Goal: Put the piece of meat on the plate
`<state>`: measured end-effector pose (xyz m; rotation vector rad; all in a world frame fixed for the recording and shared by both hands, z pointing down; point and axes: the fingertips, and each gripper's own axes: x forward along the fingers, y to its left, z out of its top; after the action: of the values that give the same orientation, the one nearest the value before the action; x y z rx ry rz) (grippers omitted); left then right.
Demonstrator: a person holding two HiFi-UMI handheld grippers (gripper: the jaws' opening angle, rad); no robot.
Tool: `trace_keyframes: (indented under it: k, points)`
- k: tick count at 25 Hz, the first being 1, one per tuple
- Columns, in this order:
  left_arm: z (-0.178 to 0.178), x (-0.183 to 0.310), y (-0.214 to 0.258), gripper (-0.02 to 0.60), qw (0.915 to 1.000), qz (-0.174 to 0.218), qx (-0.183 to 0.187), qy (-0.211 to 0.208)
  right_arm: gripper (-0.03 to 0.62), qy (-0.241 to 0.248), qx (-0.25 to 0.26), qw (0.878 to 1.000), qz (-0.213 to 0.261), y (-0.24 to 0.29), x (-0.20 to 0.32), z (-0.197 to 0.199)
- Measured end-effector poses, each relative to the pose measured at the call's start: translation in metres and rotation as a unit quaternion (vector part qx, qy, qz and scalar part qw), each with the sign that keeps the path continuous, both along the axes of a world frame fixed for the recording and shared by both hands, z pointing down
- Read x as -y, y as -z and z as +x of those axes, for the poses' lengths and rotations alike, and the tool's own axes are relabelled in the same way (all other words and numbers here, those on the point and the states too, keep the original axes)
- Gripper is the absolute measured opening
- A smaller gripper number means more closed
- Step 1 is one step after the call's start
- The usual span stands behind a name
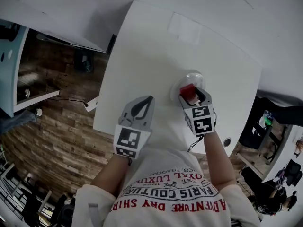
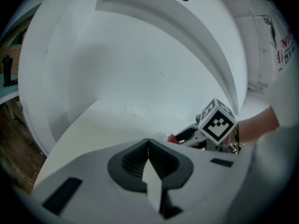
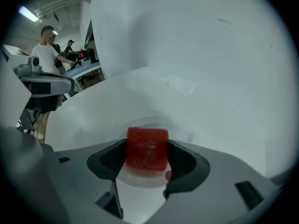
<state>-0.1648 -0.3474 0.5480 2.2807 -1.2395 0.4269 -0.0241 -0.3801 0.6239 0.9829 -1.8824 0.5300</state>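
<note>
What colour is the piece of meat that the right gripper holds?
Red. The piece of meat shows best in the right gripper view.

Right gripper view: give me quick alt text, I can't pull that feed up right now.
The right gripper is shut on a red piece of meat, its dark fingers pressing both sides. Directly below it sits a clear plate on a white table; whether the meat touches the plate cannot be told.
</note>
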Motion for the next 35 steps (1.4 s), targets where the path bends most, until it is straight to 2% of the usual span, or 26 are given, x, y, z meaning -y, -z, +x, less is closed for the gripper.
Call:
trace_keyframes:
  k: [6, 13, 17, 20, 25, 26, 27, 29, 32, 35]
  points:
    - [-0.002, -0.001, -0.007, 0.006, 0.9999, -0.01, 0.004, 0.0, 0.284, 0.007, 0.008, 1.0, -0.01, -0.004, 0.004, -0.004]
    - [0.003, -0.007, -0.01, 0.006, 0.9997, -0.017, 0.01, -0.014, 0.287, -0.033, 0.059, 0.997, -0.025, -0.008, 0.005, 0.001]
    - [0.003, -0.009, -0.008, 0.006, 0.9995, -0.018, 0.015, -0.022, 0.311, -0.03, 0.036, 0.999, -0.027, -0.012, 0.003, 0.0]
    - [0.004, -0.01, -0.005, 0.006, 0.9994, -0.015, 0.017, -0.028, 0.311, -0.04, 0.037, 0.998, -0.012, -0.008, 0.004, 0.0]
    - [0.007, -0.011, 0.005, 0.006, 0.9989, -0.002, 0.02, -0.042, 0.308, -0.055, 0.08, 0.995, 0.027, 0.024, 0.003, -0.004]
    - [0.007, -0.011, 0.008, 0.006, 0.9988, 0.002, 0.021, -0.044, 0.28, -0.059, 0.084, 0.994, 0.041, 0.033, 0.003, -0.004]
    - [0.008, -0.01, 0.011, 0.006, 0.9987, 0.006, 0.021, -0.046, 0.196, -0.068, 0.088, 0.992, 0.058, 0.043, 0.003, -0.002]
    - [0.011, -0.009, 0.019, 0.006, 0.9984, 0.018, 0.019, -0.05, 0.093, -0.1, 0.097, 0.986, 0.093, 0.064, 0.003, 0.005]
    - [0.018, -0.009, 0.033, 0.006, 0.9975, 0.033, 0.017, -0.061, 0.023, -0.161, 0.13, 0.97, 0.13, 0.095, 0.0, 0.018]
    - [0.025, -0.009, 0.048, 0.006, 0.9962, 0.049, 0.014, -0.071, 0.012, -0.174, 0.146, 0.958, 0.175, 0.127, -0.007, 0.023]
